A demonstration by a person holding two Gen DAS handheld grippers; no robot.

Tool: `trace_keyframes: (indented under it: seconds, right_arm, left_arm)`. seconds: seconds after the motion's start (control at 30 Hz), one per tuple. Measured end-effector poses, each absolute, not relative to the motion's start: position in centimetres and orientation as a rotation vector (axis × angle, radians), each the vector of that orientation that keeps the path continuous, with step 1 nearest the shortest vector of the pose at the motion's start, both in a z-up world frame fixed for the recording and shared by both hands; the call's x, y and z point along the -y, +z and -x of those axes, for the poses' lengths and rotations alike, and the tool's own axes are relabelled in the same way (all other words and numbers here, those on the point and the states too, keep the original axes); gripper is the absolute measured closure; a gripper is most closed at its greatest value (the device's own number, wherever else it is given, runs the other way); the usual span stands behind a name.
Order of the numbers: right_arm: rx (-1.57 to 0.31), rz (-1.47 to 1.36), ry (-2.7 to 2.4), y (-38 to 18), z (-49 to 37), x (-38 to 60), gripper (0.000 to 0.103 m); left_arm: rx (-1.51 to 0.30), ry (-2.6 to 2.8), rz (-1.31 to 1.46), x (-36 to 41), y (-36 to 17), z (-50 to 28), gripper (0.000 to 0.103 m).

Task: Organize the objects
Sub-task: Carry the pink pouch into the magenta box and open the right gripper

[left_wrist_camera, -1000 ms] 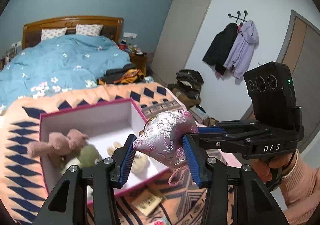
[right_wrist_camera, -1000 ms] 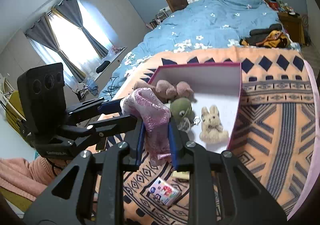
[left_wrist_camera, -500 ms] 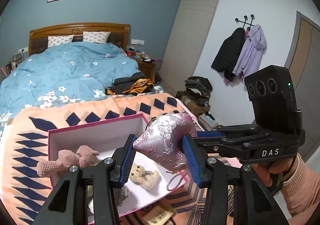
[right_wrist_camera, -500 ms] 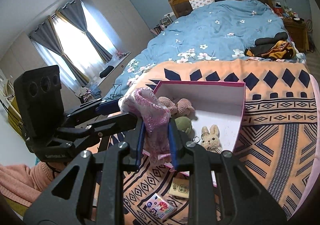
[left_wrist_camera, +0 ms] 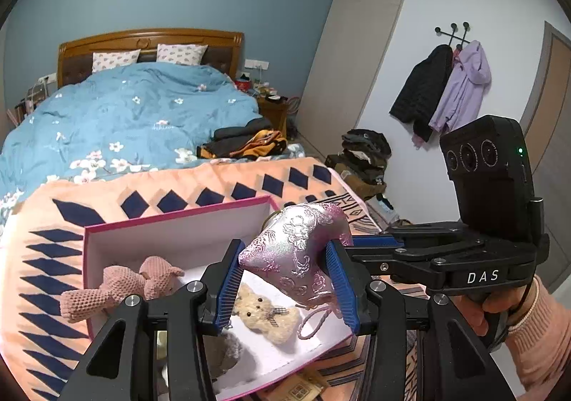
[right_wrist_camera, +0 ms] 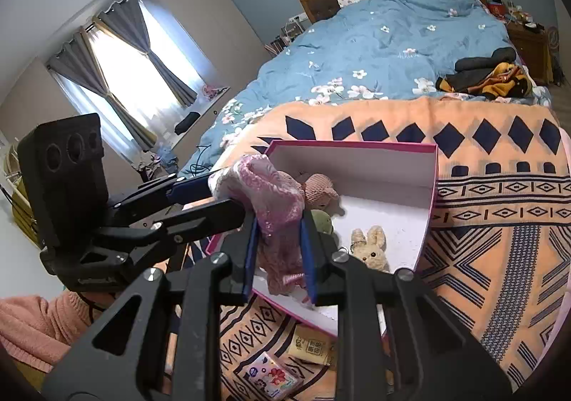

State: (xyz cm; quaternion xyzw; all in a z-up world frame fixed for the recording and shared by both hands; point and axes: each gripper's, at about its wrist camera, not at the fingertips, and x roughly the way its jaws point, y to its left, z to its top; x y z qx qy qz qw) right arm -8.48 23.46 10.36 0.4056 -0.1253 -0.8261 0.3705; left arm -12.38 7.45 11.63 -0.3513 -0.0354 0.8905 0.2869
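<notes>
Bedroom; bed (left_wrist_camera: 142,108) under a blue floral quilt, an orange patterned blanket (right_wrist_camera: 499,222) across its foot. On the blanket: one open pink-edged box (right_wrist_camera: 430,187), white inside. In the box, three soft toys: one pink knitted (left_wrist_camera: 121,287), one green (right_wrist_camera: 323,221), one cream fluffy rabbit (right_wrist_camera: 371,247). Beside the box, two small flat packets (right_wrist_camera: 271,374). One shiny pink brocade pouch (left_wrist_camera: 296,254), heart-shaped, with cord loop, is held above the box. Left gripper (left_wrist_camera: 287,283) and right gripper (right_wrist_camera: 278,254) are both closed partway on the pouch, blue pads pressing its sides.
</notes>
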Motion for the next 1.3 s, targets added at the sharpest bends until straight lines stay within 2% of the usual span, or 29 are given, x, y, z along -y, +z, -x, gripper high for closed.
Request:
trace_keyframes:
  seconds: [0.63, 0.83, 1.3]
  right_arm:
    - [0.325, -1.187, -2.145, 5.4, 12.8, -23.0, 0.077]
    - [0.323, -1.241, -2.155, 3.8, 14.0, -23.2, 0.077]
    - [0.295, -1.327, -2.202, 1.5, 15.6, -22.9, 0.077]
  left_arm:
    - [0.146, 2.347, 1.113, -8.1, 6.2, 17.2, 0.058]
    - [0.220, 2.309, 1.182, -8.0, 4.3, 18.7, 0.058]
    - [0.204, 2.306, 1.288, -9.0, 1.5, 20.6, 0.058]
